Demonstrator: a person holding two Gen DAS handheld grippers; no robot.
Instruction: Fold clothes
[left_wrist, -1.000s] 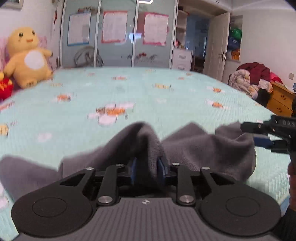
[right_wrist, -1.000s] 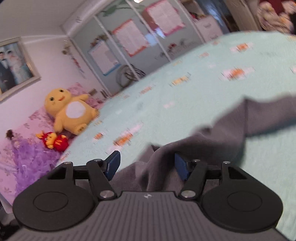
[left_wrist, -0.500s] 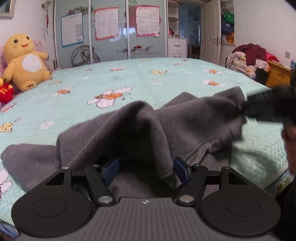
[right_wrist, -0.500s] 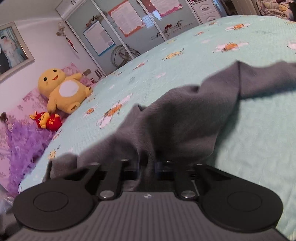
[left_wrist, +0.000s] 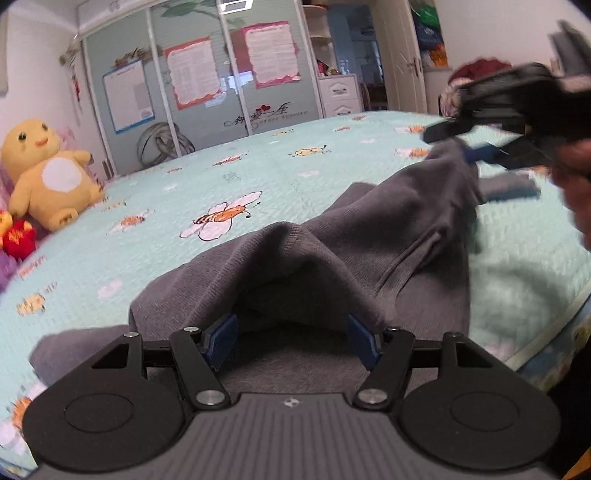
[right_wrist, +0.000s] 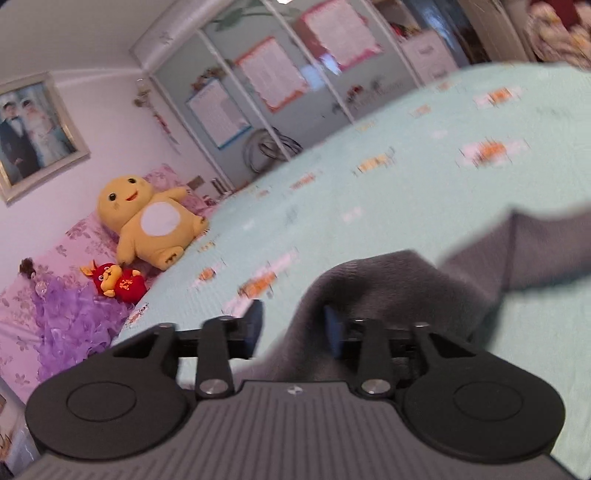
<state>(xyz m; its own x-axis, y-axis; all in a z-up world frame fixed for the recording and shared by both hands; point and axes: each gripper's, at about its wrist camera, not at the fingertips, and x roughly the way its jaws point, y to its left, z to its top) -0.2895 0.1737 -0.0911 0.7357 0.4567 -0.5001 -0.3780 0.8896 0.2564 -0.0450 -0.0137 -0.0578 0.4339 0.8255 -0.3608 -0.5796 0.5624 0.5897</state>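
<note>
Your grey sweater (left_wrist: 369, 243) lies rumpled on the mint-green bedspread (left_wrist: 184, 184) near the bed's front edge, 1 fold humped up just ahead of your left tongs (left_wrist: 291, 338). Those tongs stand released, blue pads wide apart with the cloth arching over the gap and neither pad pressing it. Your right tongs (right_wrist: 291, 326) have just been opening; a ridge of sweater sits between the pads, brushing the right one, the left one clear. A yellow plush toy (right_wrist: 147, 221) sits by the pillows.
</note>
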